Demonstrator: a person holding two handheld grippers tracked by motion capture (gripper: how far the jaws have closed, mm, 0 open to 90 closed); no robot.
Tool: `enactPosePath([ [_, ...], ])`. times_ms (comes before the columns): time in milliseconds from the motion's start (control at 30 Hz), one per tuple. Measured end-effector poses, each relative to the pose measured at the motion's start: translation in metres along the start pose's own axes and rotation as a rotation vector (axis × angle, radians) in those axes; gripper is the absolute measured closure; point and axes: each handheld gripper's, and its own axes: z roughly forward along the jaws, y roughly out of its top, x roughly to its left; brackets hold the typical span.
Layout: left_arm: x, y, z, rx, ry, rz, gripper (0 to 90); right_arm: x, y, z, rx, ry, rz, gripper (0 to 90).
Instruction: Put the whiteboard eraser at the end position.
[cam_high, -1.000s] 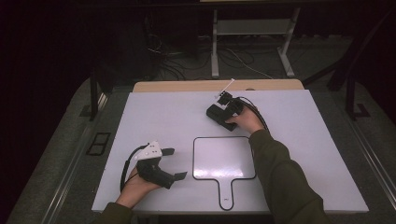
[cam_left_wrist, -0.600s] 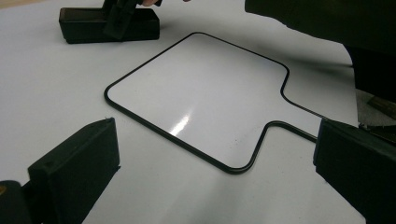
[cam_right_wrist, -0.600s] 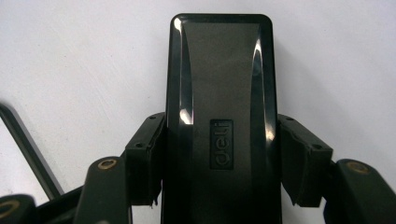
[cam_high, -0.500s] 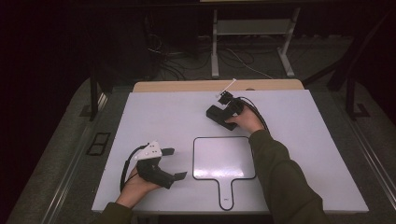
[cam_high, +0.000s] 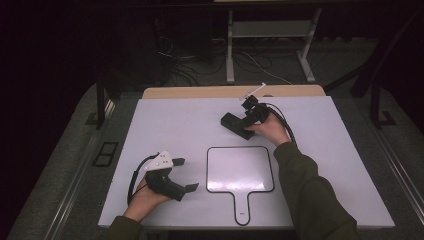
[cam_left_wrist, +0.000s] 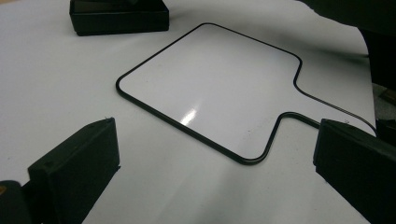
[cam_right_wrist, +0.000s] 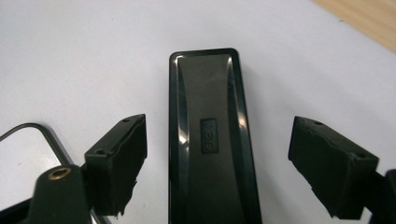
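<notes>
The right gripper (cam_high: 239, 121) stands over a black whiteboard eraser (cam_right_wrist: 212, 140), its jaws released and just now spreading wider; the eraser lies flat on the white table (cam_high: 170, 120) between them, with clear gaps on both sides. A small embossed mark on the eraser's top is too faint to read. The left gripper (cam_high: 186, 175) rests with jaws wide apart and nothing between them. Ahead of it lies a handled whiteboard (cam_left_wrist: 210, 88), black-rimmed and blank. Bare tabletop surrounds both grippers, with its far edge just beyond the right one.
</notes>
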Motion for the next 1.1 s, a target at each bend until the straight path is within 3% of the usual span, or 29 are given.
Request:
enactPosePath([
  [267, 0.003, -0.001, 0.001, 0.003, 0.005, -0.012, 0.0, 0.0, -0.014, -0.022, -0.071, -0.005, 0.017, 17.3],
  [400, 0.003, -0.002, 0.001, 0.005, 0.011, -0.013, 0.0, 0.001, -0.024, -0.032, -0.112, 0.038, 0.034, 17.3],
  [833, 0.003, -0.004, 0.001, 0.011, 0.011, -0.007, 0.0, 0.016, -0.06, -0.054, -0.191, 0.012, 0.014, 16.8],
  [1100, 0.006, -0.007, -0.001, -0.003, 0.007, -0.026, 0.0, 0.022, -0.089, -0.072, -0.253, 0.031, 0.061, 12.0],
])
